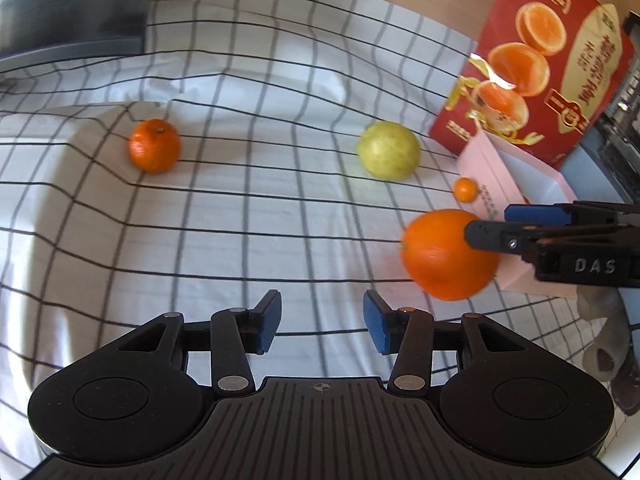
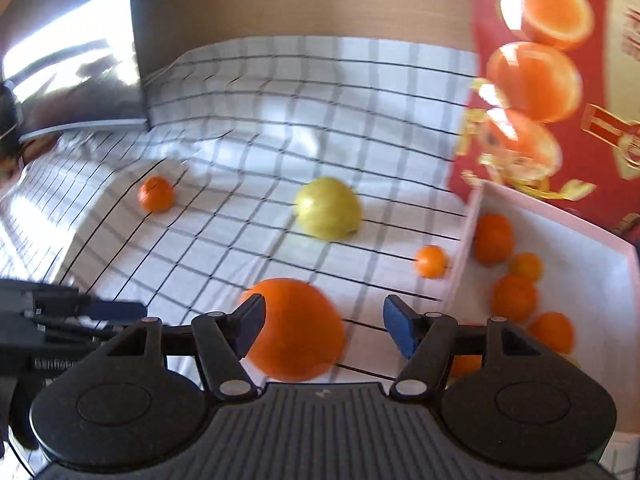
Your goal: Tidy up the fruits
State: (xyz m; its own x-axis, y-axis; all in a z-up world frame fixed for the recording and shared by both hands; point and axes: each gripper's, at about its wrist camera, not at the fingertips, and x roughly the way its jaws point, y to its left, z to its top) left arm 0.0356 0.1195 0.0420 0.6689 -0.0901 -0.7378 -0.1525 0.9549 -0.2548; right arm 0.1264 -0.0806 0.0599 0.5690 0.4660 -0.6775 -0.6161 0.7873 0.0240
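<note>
The right gripper (image 2: 324, 328) is spread wide around the big orange (image 2: 296, 330), not yet pinching; only its left pad looks to touch. Close off-centre and the fruit may roll along the checked cloth (image 2: 240, 240), away from the pink box (image 2: 600, 276) at the right edge. The left gripper (image 1: 320, 326) hangs released. Beyond lie the pear (image 2: 328, 208) and the small mandarin (image 2: 430, 261).

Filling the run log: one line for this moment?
right tool: open around big orange | left tool: open, empty | pink box: holds small oranges
</note>
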